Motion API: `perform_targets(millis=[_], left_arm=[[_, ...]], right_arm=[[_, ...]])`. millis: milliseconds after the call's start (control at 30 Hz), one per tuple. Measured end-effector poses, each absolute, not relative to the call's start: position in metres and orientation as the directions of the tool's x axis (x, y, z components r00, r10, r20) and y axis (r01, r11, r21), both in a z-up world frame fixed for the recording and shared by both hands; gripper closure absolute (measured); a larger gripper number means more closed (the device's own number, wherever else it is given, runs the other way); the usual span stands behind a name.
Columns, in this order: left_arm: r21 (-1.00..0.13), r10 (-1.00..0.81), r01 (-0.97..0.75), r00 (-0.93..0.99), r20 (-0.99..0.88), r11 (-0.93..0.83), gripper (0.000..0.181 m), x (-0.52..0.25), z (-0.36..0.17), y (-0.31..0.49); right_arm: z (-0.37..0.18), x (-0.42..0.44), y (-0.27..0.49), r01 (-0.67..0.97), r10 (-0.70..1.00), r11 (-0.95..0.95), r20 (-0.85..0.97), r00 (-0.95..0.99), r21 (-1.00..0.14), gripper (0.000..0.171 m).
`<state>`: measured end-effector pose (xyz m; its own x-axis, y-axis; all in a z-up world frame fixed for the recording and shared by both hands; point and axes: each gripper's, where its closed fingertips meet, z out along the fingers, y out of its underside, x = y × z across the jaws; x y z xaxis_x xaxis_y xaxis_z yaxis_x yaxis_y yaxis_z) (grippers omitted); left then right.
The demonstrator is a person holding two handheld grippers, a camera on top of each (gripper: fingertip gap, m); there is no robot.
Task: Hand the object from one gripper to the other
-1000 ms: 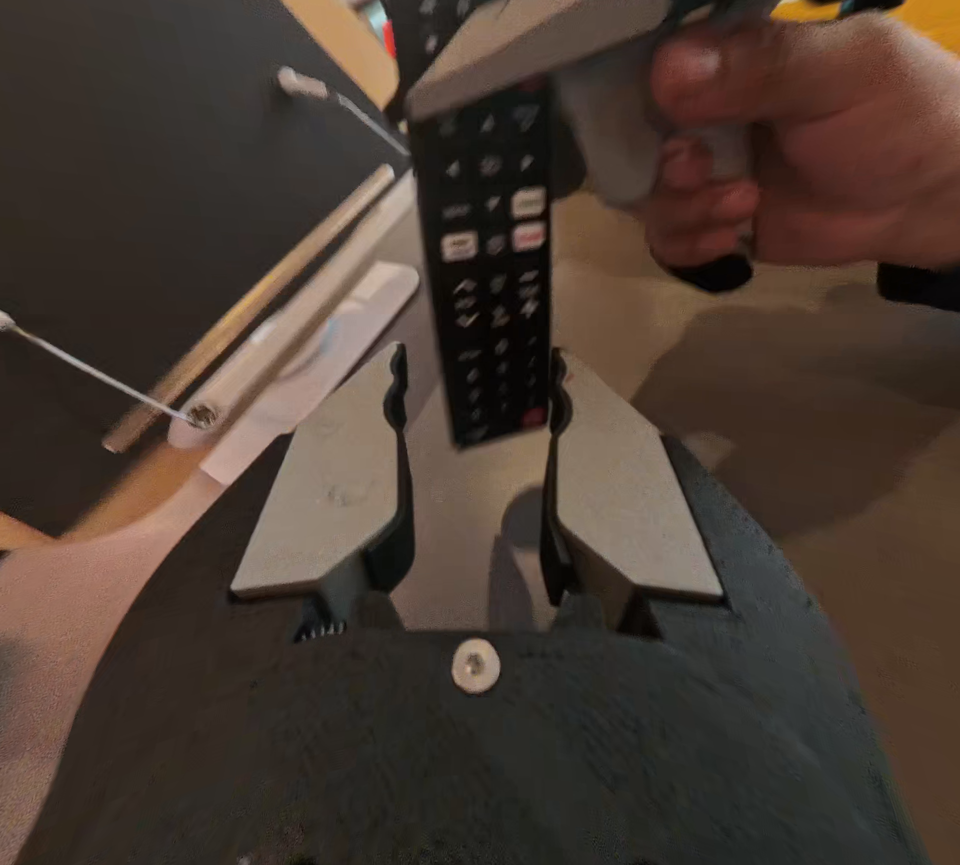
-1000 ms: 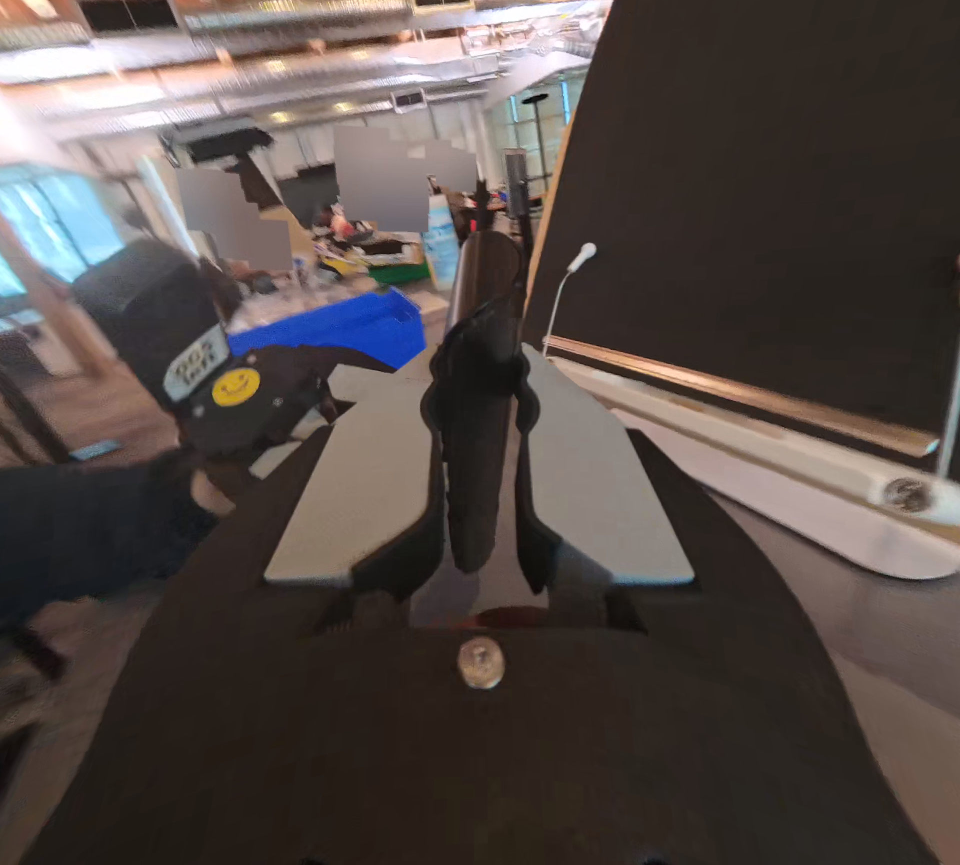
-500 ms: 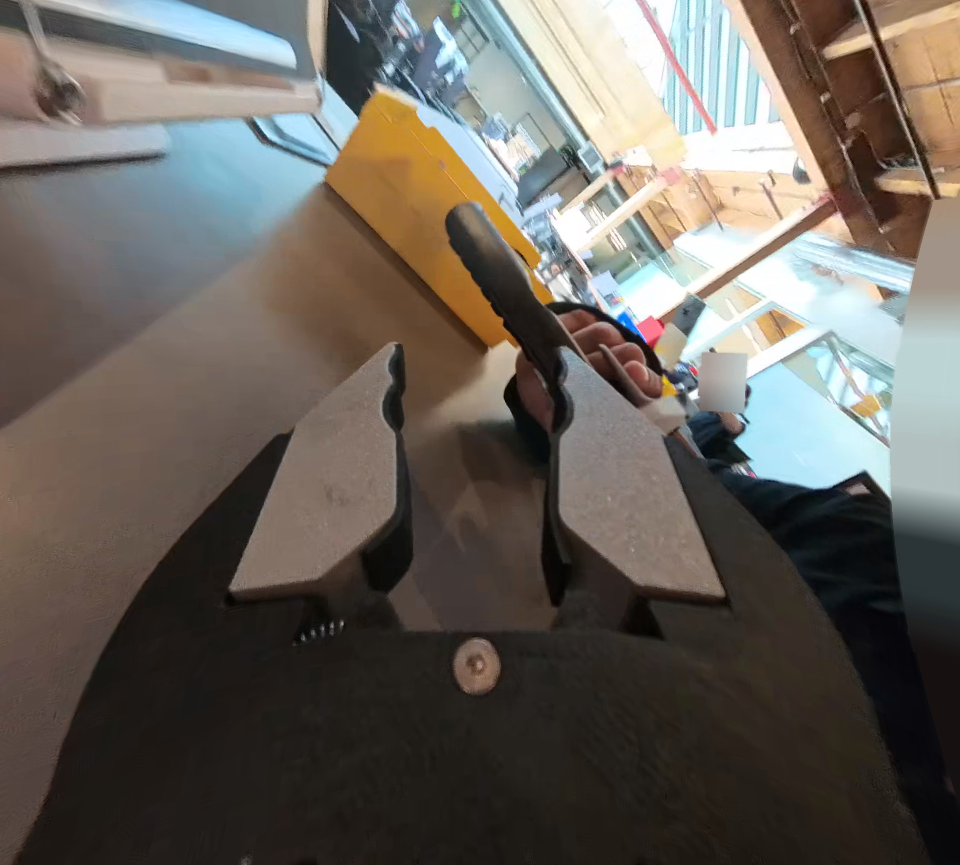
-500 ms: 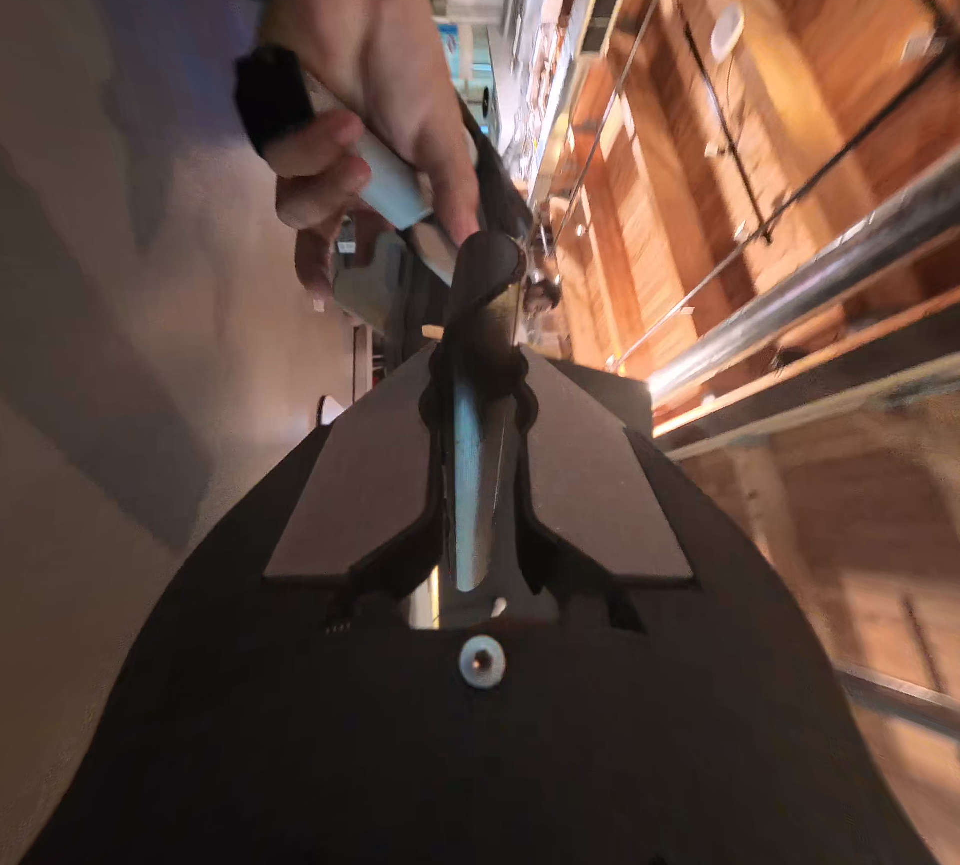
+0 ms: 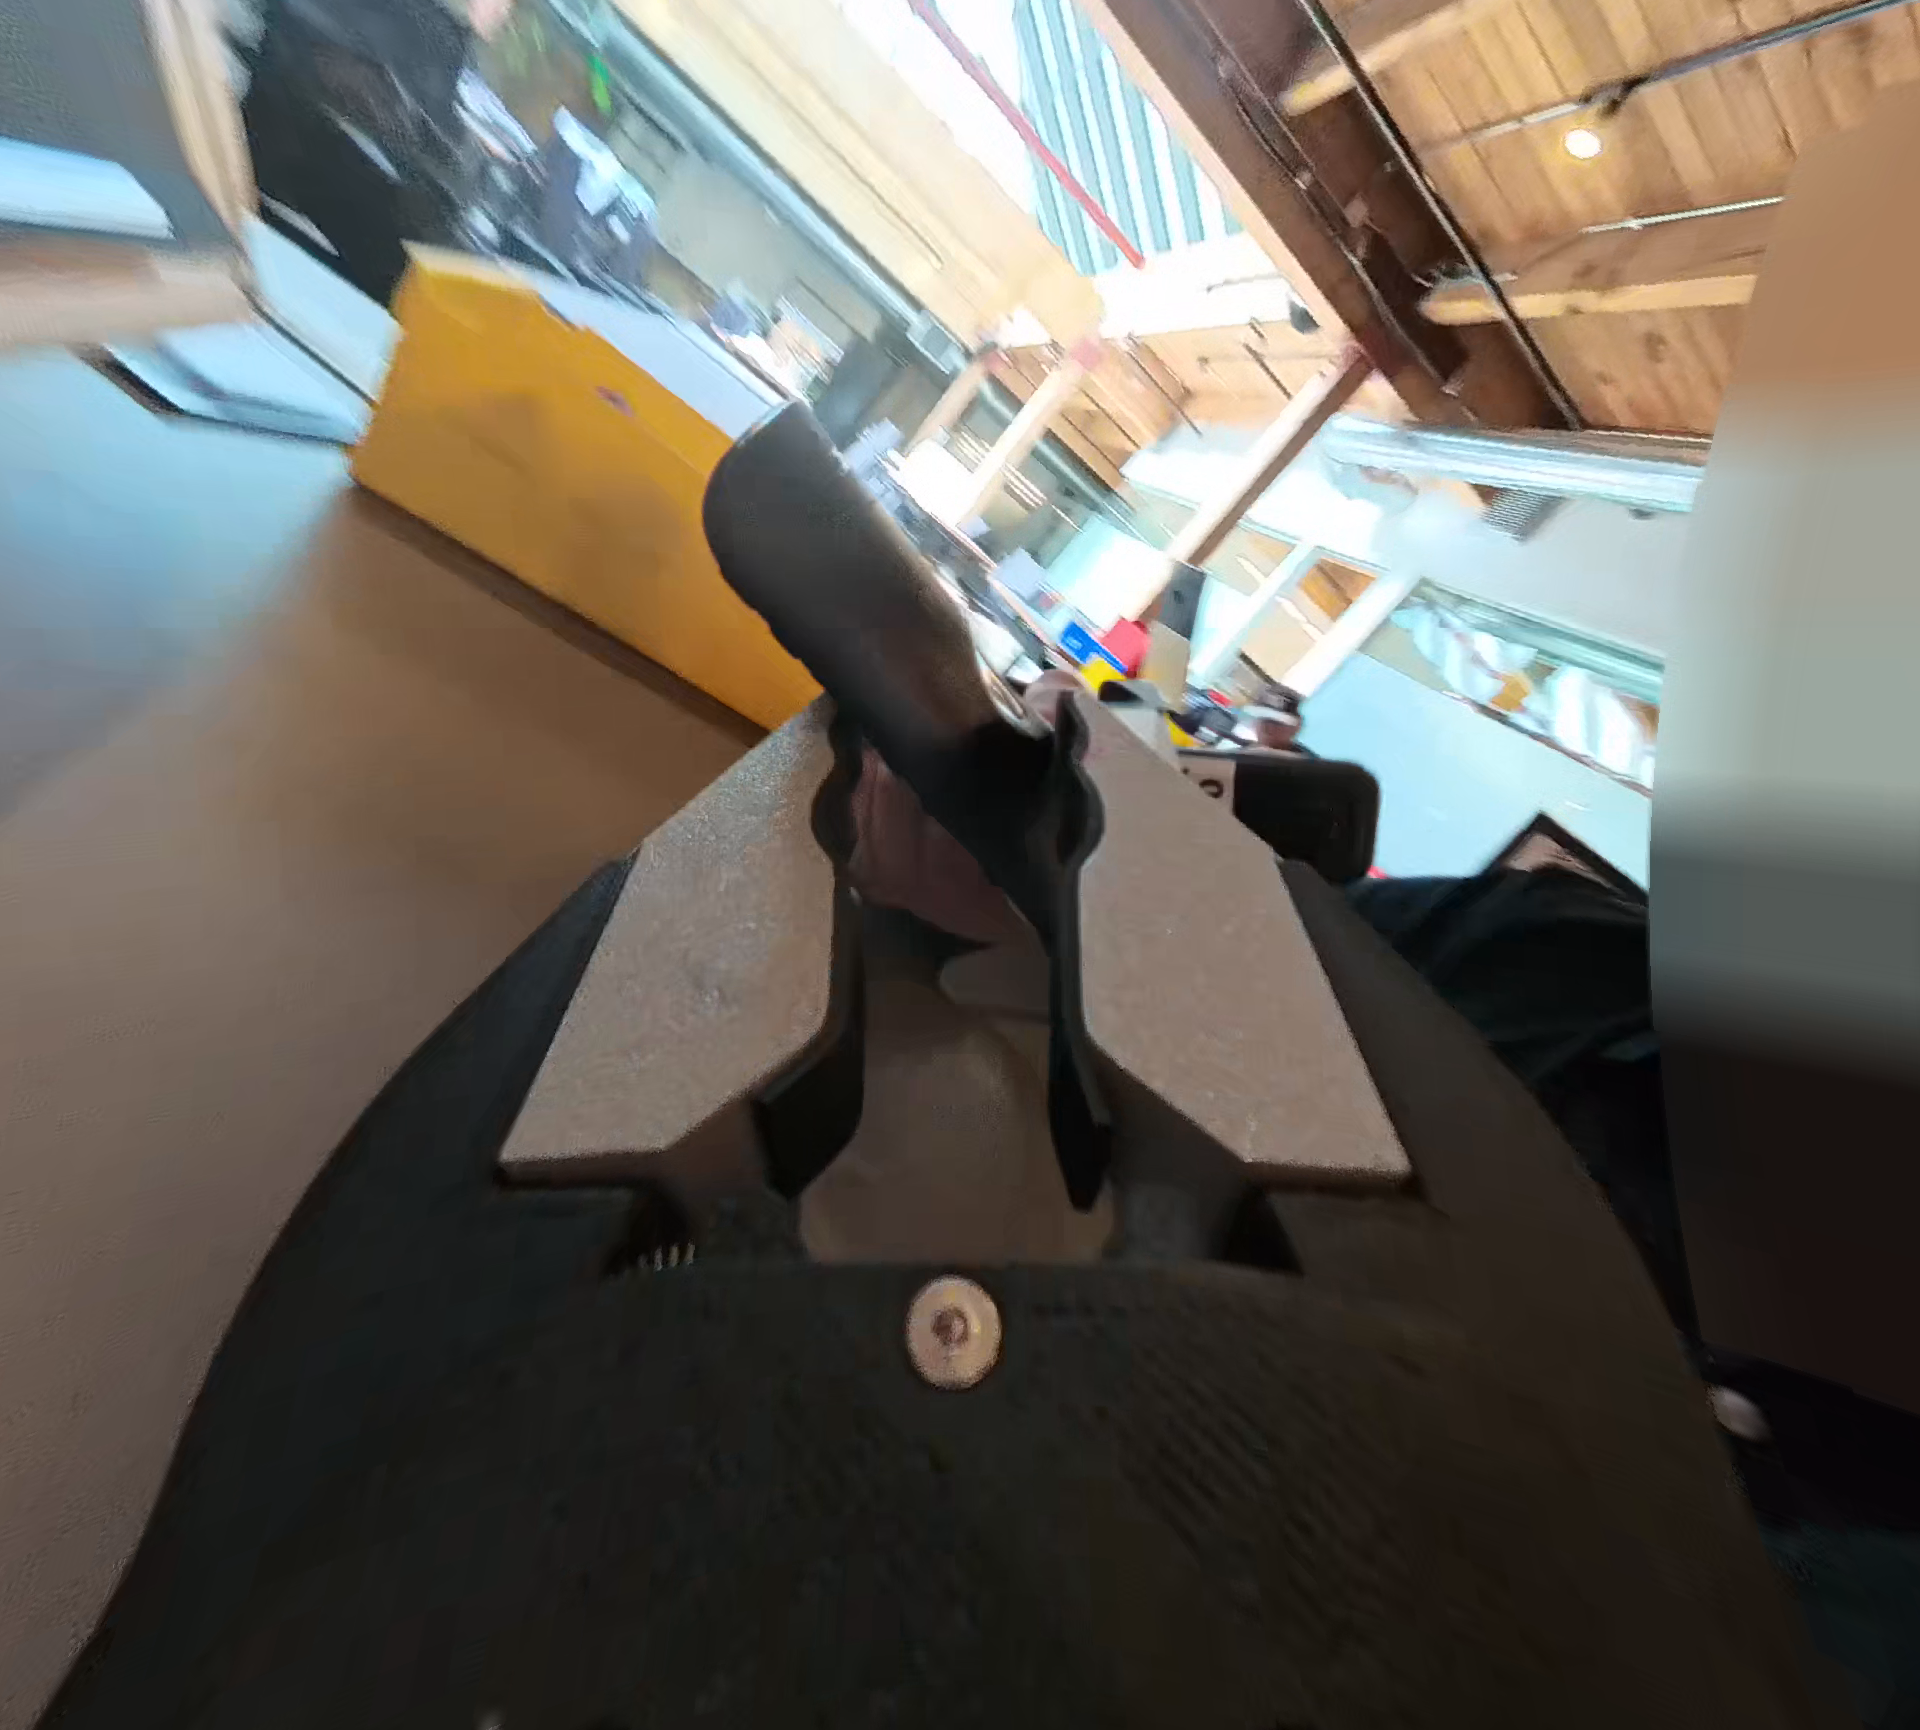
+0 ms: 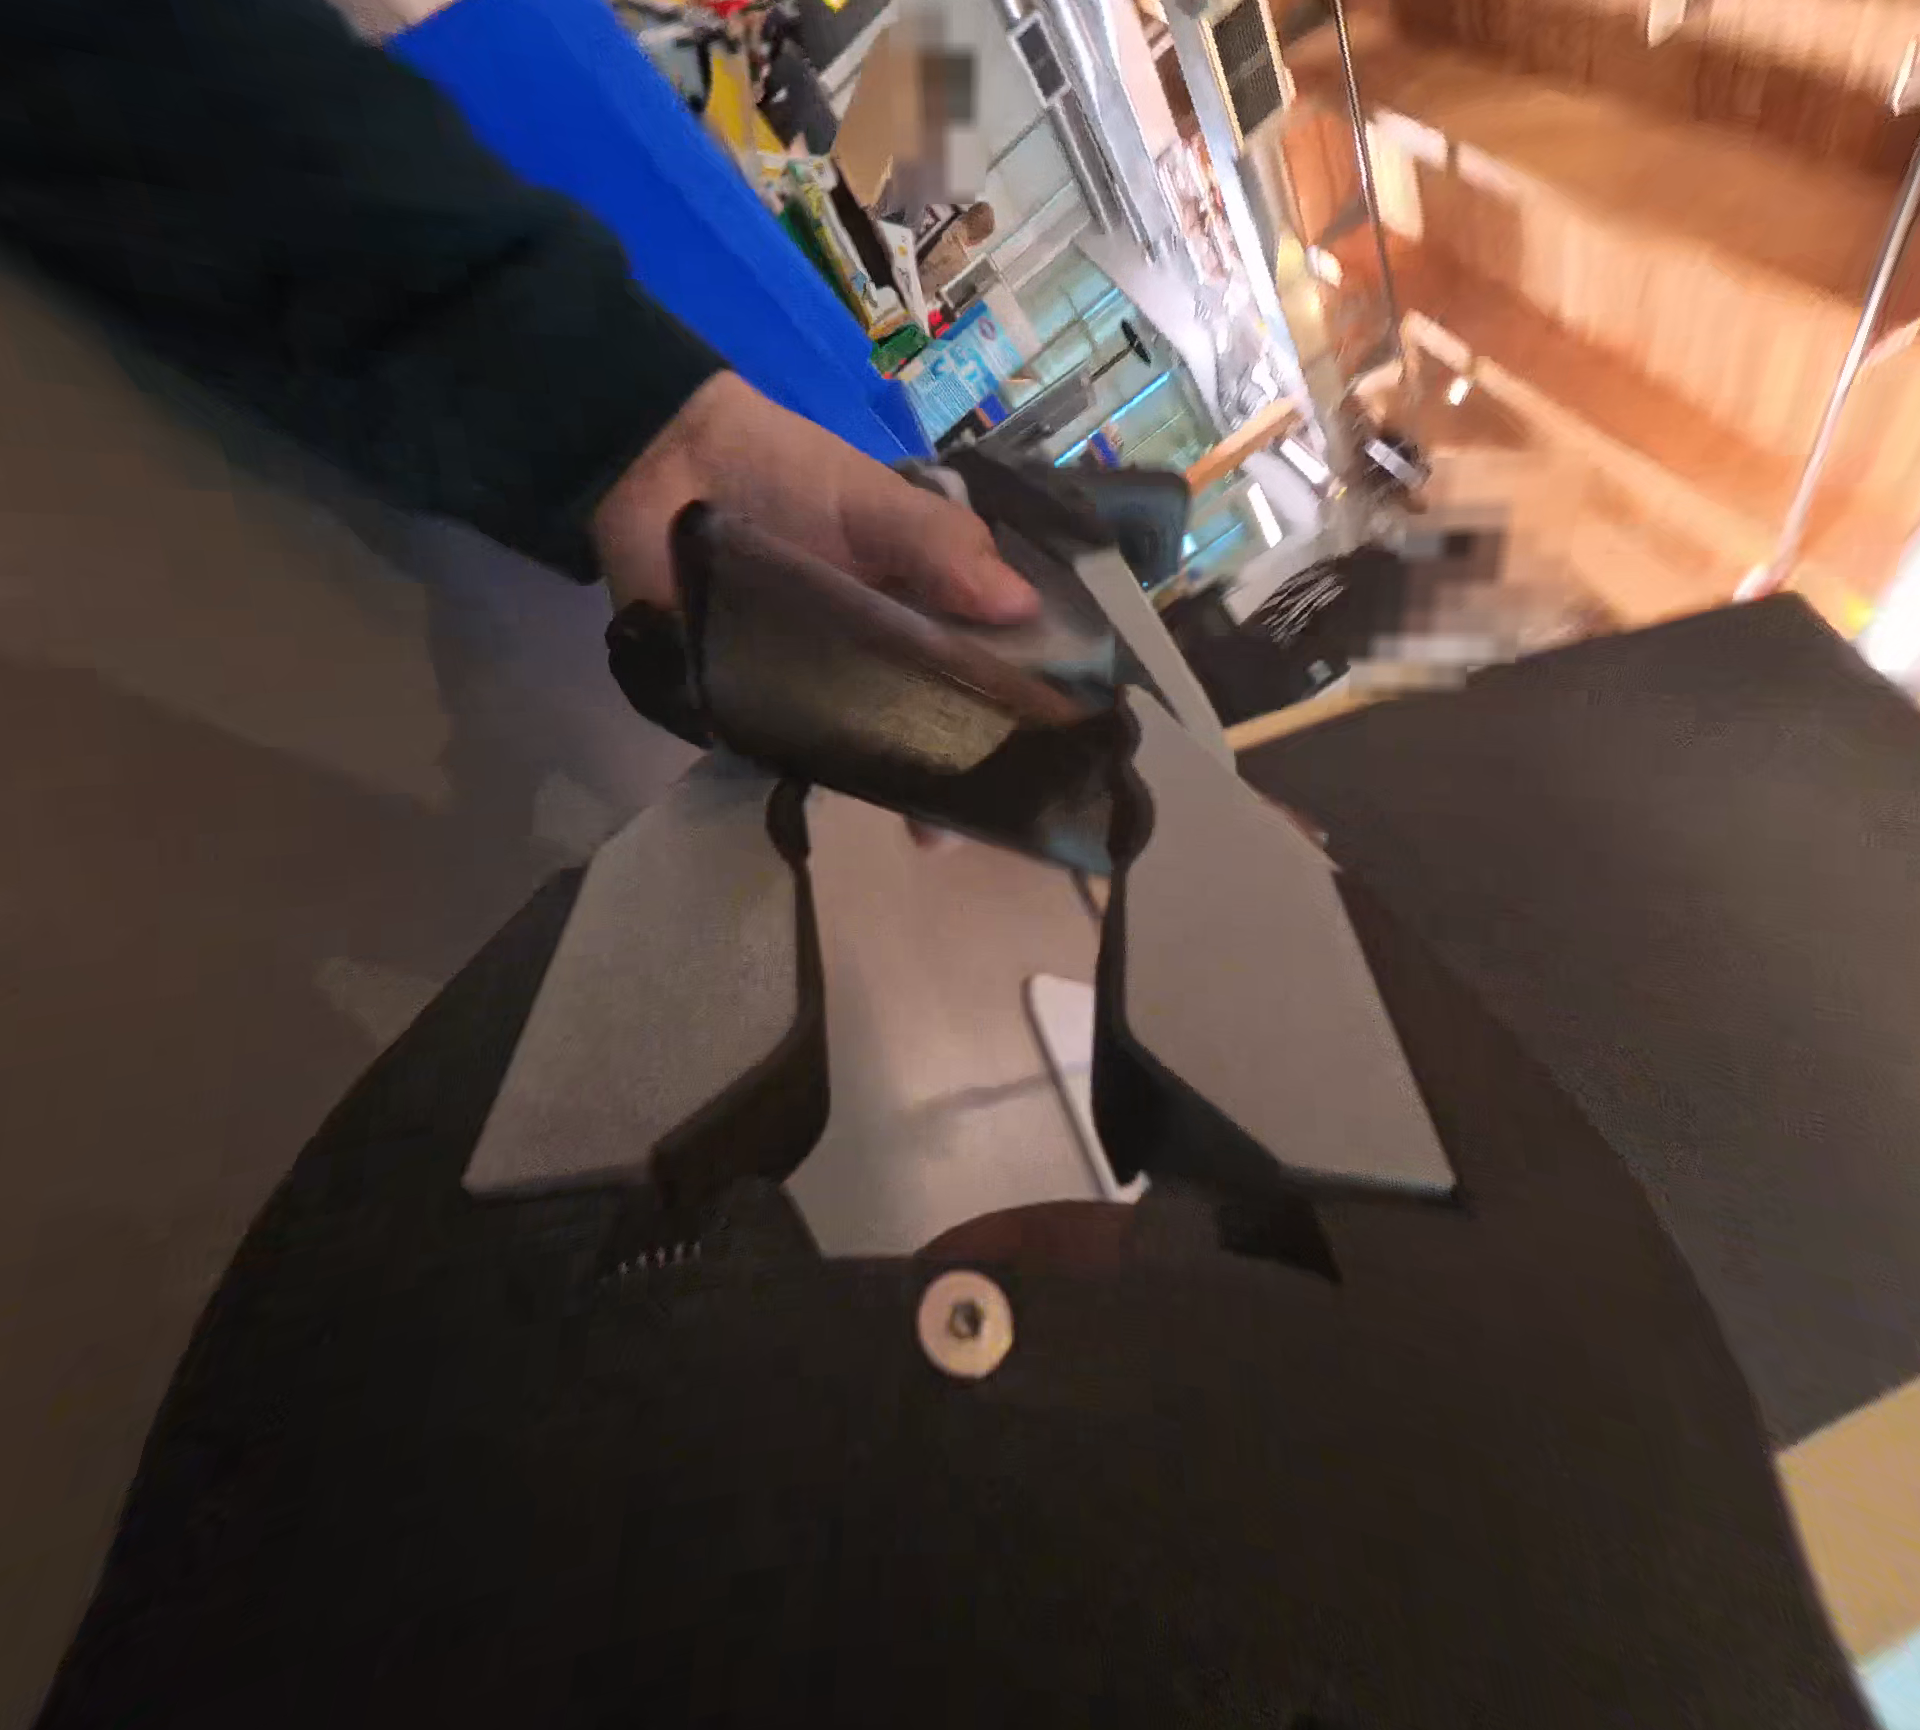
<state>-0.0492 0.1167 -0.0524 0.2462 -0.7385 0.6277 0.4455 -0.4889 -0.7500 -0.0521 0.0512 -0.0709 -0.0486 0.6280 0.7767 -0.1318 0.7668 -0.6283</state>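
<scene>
Left gripper (image 5: 951, 797) is clenched on the dark remote (image 5: 831, 579). Both jaws press its lower part at their tips while the rest of the body juts up and away, tilted and clear of the worktop (image 5: 260, 849). Pinching near one end probably leaves the rest of the remote free for the other tool. It also means a long overhang, so the remote could swing if the grip is light. Right gripper (image 6: 956, 807) stands spread and holds nothing. In its own view the remote lies crosswise at its fingertips with bare gaps beside it, though blur hides whether one corner brushes a pad. From this the handover looks nearly made, with the weight on the left side, and the sensible next move would be for the right one to back straight off without catching that corner. The brown worktop lies below both tools and carries nothing near them. A yellow box (image 5: 540, 475) sits toward its far edge, well apart. A blue bin (image 6: 623, 142) shows in the background of the right wrist view. A dark sleeve (image 6: 312, 226) leads to the hand (image 6: 821, 517) wrapped round the left tool's handle, just behind the remote.
</scene>
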Motion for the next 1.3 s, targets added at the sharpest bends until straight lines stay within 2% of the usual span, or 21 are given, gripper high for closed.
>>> perform_targets(millis=[33, 67, 133, 167, 233, 267, 300, 400, 500, 600, 700, 767, 867, 1000, 1033, 1300], left_arm=[[-0.771, -0.734, 0.448, 0.304, 0.607, -0.453, 0.146, -0.056, -0.052, 0.120], [-0.782, -0.725, 0.445, 0.341, 0.598, -0.436, 0.146, -0.060, -0.053, 0.123], [-0.751, -0.728, 0.523, 0.314, 0.610, -0.403, 0.149, -0.069, -0.044, 0.126], [-0.718, -0.732, 0.576, 0.277, 0.622, -0.392, 0.155, -0.078, -0.036, 0.125], [-0.650, -0.718, 0.673, 0.251, 0.649, -0.352, 0.163, -0.101, -0.026, 0.127], [-0.675, -0.713, 0.661, 0.296, 0.635, -0.327, 0.162, -0.107, -0.028, 0.128], [-0.705, -0.714, 0.638, 0.334, 0.616, -0.310, 0.162, -0.110, -0.028, 0.127], [-0.790, -0.701, 0.566, 0.463, 0.542, -0.237, 0.162, -0.111, -0.027, 0.127], [-0.922, -0.667, 0.337, 0.644, 0.374, -0.190, 0.162, -0.096, -0.042, 0.130], [-0.950, -0.634, 0.172, 0.711, 0.303, -0.261, 0.161, -0.078, -0.066, 0.135], [-0.910, -0.659, 0.184, 0.638, 0.398, -0.371, 0.161, -0.057, -0.076, 0.131], [-0.888, -0.667, 0.173, 0.603, 0.437, -0.426, 0.161, -0.045, -0.082, 0.128], [-0.872, -0.672, 0.145, 0.582, 0.458, -0.468, 0.162, -0.032, -0.091, 0.126], [-0.868, -0.714, 0.145, 0.512, 0.477, -0.476, 0.161, -0.020, -0.088, 0.119], [-0.870, -0.714, 0.138, 0.518, 0.471, -0.474, 0.161, -0.021, -0.089, 0.118], [-0.872, -0.686, 0.132, 0.567, 0.456, -0.471, 0.161, -0.026, -0.090, 0.123]], right_arm=[[-0.069, -0.053, 0.059, -0.138, 0.692, 0.706, 0.718, -0.073, -0.695, 0.112], [-0.069, -0.053, 0.064, -0.138, 0.730, 0.663, 0.676, -0.096, -0.736, 0.110], [-0.073, -0.052, 0.075, -0.102, 0.789, 0.595, 0.603, -0.115, -0.797, 0.093], [-0.080, -0.051, 0.081, -0.056, 0.791, 0.596, 0.598, -0.130, -0.801, 0.098], [-0.089, -0.049, 0.090, -0.001, 0.718, 0.692, 0.689, -0.103, -0.721, 0.100], [-0.084, -0.048, 0.093, -0.014, 0.723, 0.689, 0.688, -0.067, -0.725, 0.106], [-0.083, -0.048, 0.093, -0.013, 0.771, 0.631, 0.629, -0.096, -0.776, 0.106], [-0.072, -0.049, 0.102, -0.003, 0.916, 0.371, 0.367, -0.165, -0.929, 0.091], [-0.053, -0.043, 0.125, -0.061, 0.979, 0.149, 0.156, -0.129, -0.987, 0.091], [-0.043, -0.040, 0.143, -0.090, 0.991, -0.054, -0.042, -0.128, -0.994, 0.095], [-0.047, -0.045, 0.157, -0.057, 0.980, -0.181, -0.175, -0.098, -0.982, 0.111], [-0.047, -0.049, 0.151, -0.041, 0.958, -0.255, -0.246, -0.147, -0.966, 0.118], [-0.050, -0.059, 0.142, -0.002, 0.919, -0.348, -0.341, -0.196, -0.937, 0.118], [-0.066, -0.071, 0.122, 0.098, 0.886, -0.367, -0.380, -0.266, -0.925, 0.129], [-0.067, -0.071, 0.116, 0.102, 0.877, -0.361, -0.375, -0.302, -0.927, 0.139], [-0.067, -0.069, 0.118, 0.141, 0.872, -0.326, -0.355, -0.337, -0.935, 0.145]])
